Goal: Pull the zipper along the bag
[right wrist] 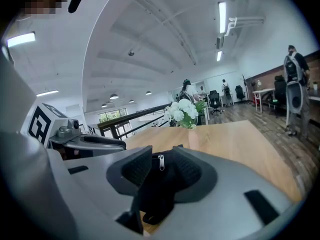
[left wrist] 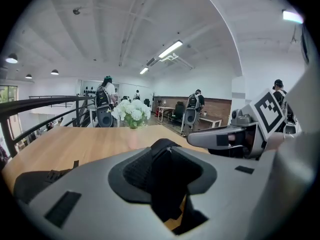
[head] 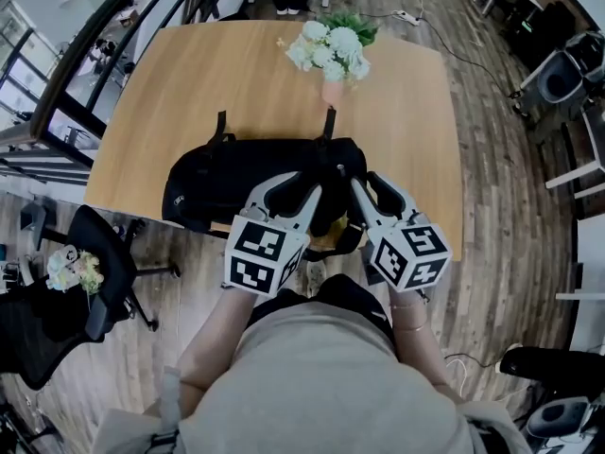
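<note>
your left claw (head: 295, 189) clamps the black bag (head: 216, 183), your right claw (head: 364, 185) its zipper pull (right wrist: 160, 161) end at 4 o'clock. zipping seems unstarted.

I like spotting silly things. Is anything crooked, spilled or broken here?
Nothing looks spilled or broken. The flowers stand upright on the table. The only odd bit is the bag: it lies right at the table's near edge, and part of it seems to hang over.
</note>
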{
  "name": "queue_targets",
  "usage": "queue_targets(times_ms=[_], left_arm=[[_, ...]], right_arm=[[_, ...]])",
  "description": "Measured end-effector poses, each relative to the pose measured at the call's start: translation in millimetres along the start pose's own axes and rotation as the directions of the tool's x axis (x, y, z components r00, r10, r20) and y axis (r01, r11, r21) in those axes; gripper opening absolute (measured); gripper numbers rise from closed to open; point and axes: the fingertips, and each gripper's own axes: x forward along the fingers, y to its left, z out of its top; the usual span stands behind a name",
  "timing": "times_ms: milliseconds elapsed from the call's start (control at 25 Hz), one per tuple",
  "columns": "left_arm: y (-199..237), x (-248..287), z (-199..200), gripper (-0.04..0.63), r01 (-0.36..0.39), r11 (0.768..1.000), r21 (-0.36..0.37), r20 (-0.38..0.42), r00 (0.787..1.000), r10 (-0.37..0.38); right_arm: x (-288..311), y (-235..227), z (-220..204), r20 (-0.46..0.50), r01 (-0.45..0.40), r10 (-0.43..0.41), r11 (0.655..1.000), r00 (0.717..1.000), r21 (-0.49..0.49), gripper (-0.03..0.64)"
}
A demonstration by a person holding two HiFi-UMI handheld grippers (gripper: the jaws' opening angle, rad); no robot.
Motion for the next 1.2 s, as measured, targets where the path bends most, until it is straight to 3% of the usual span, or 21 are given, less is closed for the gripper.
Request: queue_targets(times_ms=[360, 680, 960, 1200], left_arm=[[-16.0, 36.8, 2.2, 0.135, 0.019, 0.992, 0.123, -0.049, 0.999, -0.013], [-33.1, 51.3, -4.5, 0.133, 0.080, 0.982, 0.172, -0.080, 0.995, -0.067], [-35.9, 60.0, -17.8, 0.133, 0.083, 0.966, 0.243, -0.121, 0.991, -0.054], [-45.6, 63.7, -11.3, 0.133, 0.099, 0.935, 0.339, -0.119, 0.991, -0.062]], right_arm=[[18.4, -31.2, -8.5, -0.060, -0.051, 0.057, 0.994, 0.997, 0.095, 0.157], [28.1, -24.9, -25.2, -0.119, -0.172, 0.196, 0.967, 0.973, 0.189, 0.172], [31.3, -23.3, -32.7, -0.141, -0.251, 0.288, 0.940, 0.947, 0.231, 0.136], [32.1, -24.9, -30.8, -0.138, -0.269, 0.311, 0.928, 0.940, 0.258, 0.092]])
